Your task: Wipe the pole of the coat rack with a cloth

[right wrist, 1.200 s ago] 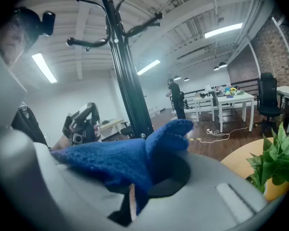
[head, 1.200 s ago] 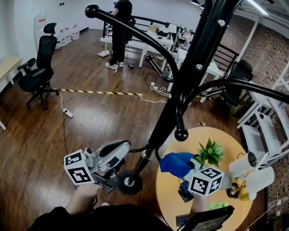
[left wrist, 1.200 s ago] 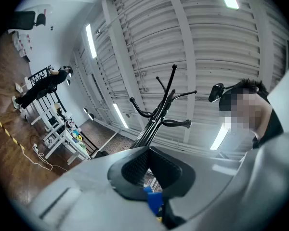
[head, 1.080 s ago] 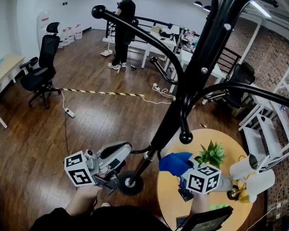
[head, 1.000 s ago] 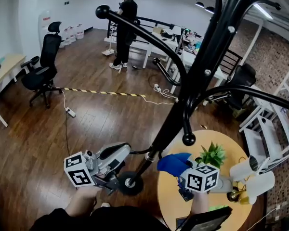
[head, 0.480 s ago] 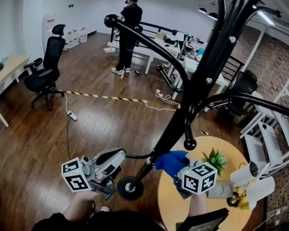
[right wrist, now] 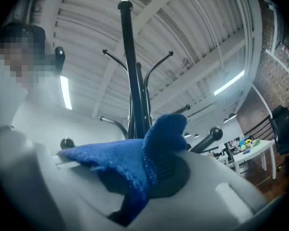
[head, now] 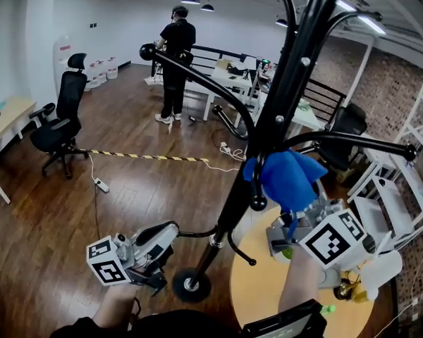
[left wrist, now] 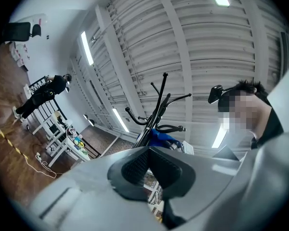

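1. Cloth [head: 285,178], blue and bunched, sits right of centre in the head view. It is just beside the black pole [head: 271,118] of the coat rack and above a ball-tipped hook [head: 255,201]. Whether it touches the pole cannot be told.
2. Right gripper [head: 290,215] has its jaws closed on the cloth, which drapes over them. In the right gripper view the pole rises behind it.
3. Left gripper [head: 168,235], at lower left, has its jaws together with nothing between them. It points up toward the rack from near the round base [head: 190,285].
4. Round yellowish table [head: 250,287] stands just beside the base at lower right. Dark wooden floor [head: 134,189] spreads across the room, crossed by a yellow-and-black striped strip [head: 148,156].
5. Black office chair [head: 56,111] stands at left. A person in black [head: 175,58] stands by white desks [head: 218,83] at upper centre. White shelving [head: 402,189] and a brick wall [head: 395,83] fill the right edge.
6. Pole's top runs out of the upper frame. Things on the table are mostly hidden behind the right gripper.
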A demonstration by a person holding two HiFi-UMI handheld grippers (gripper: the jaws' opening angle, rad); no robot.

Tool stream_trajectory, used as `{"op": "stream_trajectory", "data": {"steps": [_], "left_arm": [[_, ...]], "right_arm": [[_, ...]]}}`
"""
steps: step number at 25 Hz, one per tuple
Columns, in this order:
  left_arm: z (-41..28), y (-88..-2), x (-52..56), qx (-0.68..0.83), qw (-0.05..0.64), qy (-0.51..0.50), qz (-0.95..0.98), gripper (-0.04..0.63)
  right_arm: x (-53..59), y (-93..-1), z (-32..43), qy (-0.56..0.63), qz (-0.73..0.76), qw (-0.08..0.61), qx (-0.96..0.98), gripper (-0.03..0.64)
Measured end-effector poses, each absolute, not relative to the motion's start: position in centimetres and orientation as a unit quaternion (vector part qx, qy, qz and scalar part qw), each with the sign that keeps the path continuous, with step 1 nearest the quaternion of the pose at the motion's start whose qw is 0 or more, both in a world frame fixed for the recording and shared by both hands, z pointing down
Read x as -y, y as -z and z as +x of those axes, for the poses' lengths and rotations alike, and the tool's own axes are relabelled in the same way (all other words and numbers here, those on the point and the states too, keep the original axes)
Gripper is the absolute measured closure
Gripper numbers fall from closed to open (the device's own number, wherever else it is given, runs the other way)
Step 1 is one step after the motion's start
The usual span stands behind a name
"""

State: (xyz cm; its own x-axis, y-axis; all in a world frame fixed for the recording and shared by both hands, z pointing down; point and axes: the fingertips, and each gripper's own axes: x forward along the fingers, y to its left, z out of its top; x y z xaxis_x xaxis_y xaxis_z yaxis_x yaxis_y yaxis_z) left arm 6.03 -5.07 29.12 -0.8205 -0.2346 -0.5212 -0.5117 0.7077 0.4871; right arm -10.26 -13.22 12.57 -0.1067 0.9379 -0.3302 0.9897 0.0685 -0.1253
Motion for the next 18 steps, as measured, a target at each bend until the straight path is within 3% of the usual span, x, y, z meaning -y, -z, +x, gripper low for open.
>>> {"op": "stream_trajectory", "data": {"steps": [13,18], "left_arm": [[5.7,-28.0,5.5,-0.896,0.223,-0.309,-0.226,0.592],[5.6,-27.9,5.9,-0.894,0.225,-0.312,-0.231,0.594]], "right_arm": [[25.6,-1.3,-11.1,0.251,0.559,0.227,-0.757,0.601],[27.4,-0.4,-10.1,0.261,0.562,0.234,-0.749,0.601]]}}
